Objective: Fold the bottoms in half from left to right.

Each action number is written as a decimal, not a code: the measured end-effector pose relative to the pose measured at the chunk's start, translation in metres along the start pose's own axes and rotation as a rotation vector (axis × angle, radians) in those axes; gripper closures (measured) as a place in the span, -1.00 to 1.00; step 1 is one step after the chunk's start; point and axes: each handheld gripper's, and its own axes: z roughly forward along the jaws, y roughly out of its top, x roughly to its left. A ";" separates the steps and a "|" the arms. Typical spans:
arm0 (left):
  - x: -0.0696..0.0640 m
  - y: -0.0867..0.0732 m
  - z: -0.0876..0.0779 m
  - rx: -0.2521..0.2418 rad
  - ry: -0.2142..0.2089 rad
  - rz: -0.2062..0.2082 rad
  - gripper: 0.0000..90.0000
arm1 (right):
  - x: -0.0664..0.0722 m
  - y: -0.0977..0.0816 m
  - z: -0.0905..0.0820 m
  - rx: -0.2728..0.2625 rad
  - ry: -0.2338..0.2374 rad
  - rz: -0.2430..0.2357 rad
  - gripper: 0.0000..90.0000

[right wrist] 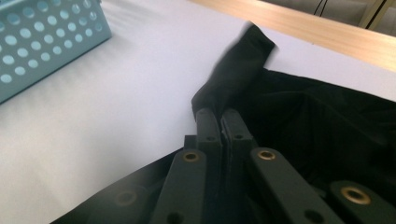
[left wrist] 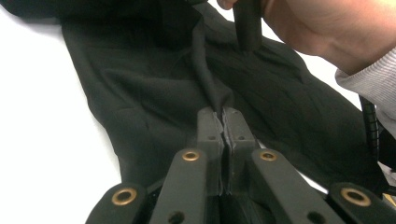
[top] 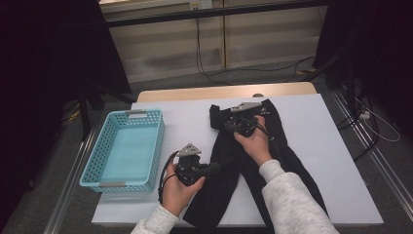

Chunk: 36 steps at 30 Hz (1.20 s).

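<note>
Jaws of the left gripper [left wrist: 223,122] clamp a raised fold of the black trousers [top: 272,161]; the right gripper [right wrist: 220,120] pinches their upper edge, lifted. Trousers lie spread on the white table [top: 185,122], right of the turquoise basket [top: 97,168].

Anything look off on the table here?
Nothing damaged or spilled. The black garment lies rumpled and askew, a corner lifted by the right gripper; the left gripper pinches a ridge. The basket sits straight.
</note>
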 end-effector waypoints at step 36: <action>-0.016 0.015 0.012 0.002 -0.082 -0.002 0.94 | -0.022 -0.005 -0.019 -0.021 -0.021 0.046 0.93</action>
